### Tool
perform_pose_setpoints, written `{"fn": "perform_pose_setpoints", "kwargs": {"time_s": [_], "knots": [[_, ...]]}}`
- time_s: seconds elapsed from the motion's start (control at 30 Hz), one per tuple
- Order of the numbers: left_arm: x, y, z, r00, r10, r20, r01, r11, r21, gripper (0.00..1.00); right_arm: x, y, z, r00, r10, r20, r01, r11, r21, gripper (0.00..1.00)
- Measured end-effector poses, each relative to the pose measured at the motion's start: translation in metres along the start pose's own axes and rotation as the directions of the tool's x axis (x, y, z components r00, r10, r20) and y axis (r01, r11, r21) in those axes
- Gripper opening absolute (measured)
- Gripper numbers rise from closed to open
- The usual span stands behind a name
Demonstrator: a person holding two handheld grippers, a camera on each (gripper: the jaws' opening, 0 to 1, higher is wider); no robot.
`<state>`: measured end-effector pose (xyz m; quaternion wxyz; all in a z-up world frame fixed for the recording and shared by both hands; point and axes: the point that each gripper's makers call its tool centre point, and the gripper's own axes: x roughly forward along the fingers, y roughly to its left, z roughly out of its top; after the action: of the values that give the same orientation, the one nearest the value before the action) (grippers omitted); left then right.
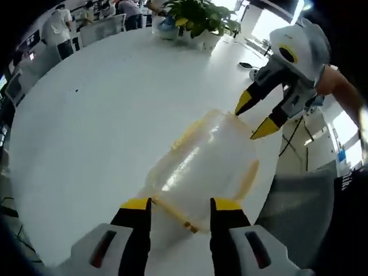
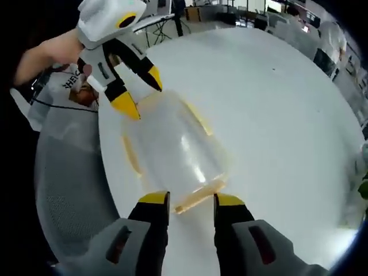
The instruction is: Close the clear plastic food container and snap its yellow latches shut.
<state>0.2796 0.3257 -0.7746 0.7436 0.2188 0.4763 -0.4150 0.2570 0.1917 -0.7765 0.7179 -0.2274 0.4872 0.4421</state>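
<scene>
The clear plastic food container point(image 1: 201, 164) point(image 2: 172, 144) lies on the white round table point(image 1: 103, 115) point(image 2: 276, 103), close to the edge, with its lid resting on top. Yellow latches point(image 1: 187, 135) point(image 2: 131, 155) run along its sides. My left gripper point(image 1: 181, 204) point(image 2: 140, 92) is open at one short end, its yellow-tipped jaws either side of the end latch point(image 1: 172, 211). At the opposite short end, my right gripper point(image 2: 191, 199) point(image 1: 256, 115) is open too, jaws flanking that end's latch point(image 2: 198, 198). Whether any latch is snapped down I cannot tell.
A grey chair point(image 1: 299, 201) point(image 2: 69, 190) stands just off the table edge by the container. A potted plant point(image 1: 198, 20) sits at the far side of the table. People point(image 1: 57, 29) and desks are in the background. A person's arm point(image 2: 46, 54) holds the left gripper.
</scene>
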Motion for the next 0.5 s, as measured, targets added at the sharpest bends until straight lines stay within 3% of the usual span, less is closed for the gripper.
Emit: {"fn": "perform_pose_setpoints", "kwargs": {"time_s": [0.1, 0.2, 0.3, 0.43, 0.5], "knots": [[-0.001, -0.002, 0.004, 1.0, 0.016, 0.004, -0.016, 0.994, 0.105, 0.37, -0.001, -0.002, 0.003, 0.999, -0.032, -0.008, 0.031, 0.995, -0.092, 0.28], [-0.001, -0.004, 0.009, 0.999, 0.031, 0.011, -0.032, 0.984, 0.176, 0.37, -0.001, 0.003, 0.006, 0.999, -0.035, -0.011, 0.032, 0.974, -0.226, 0.25], [0.0, -0.01, 0.014, 1.0, -0.003, 0.021, -0.001, 0.982, 0.19, 0.36, 0.0, 0.006, 0.007, 0.999, -0.036, -0.02, 0.03, 0.968, -0.248, 0.23], [-0.001, -0.021, 0.02, 0.997, -0.061, 0.037, 0.052, 0.974, 0.22, 0.35, 0.001, 0.006, 0.012, 1.0, -0.006, -0.01, 0.003, 0.972, -0.236, 0.27], [0.0, -0.024, 0.02, 0.997, -0.066, 0.026, 0.057, 0.968, 0.245, 0.33, 0.0, 0.007, 0.015, 1.0, 0.0, -0.009, -0.002, 0.962, -0.274, 0.26]]}}
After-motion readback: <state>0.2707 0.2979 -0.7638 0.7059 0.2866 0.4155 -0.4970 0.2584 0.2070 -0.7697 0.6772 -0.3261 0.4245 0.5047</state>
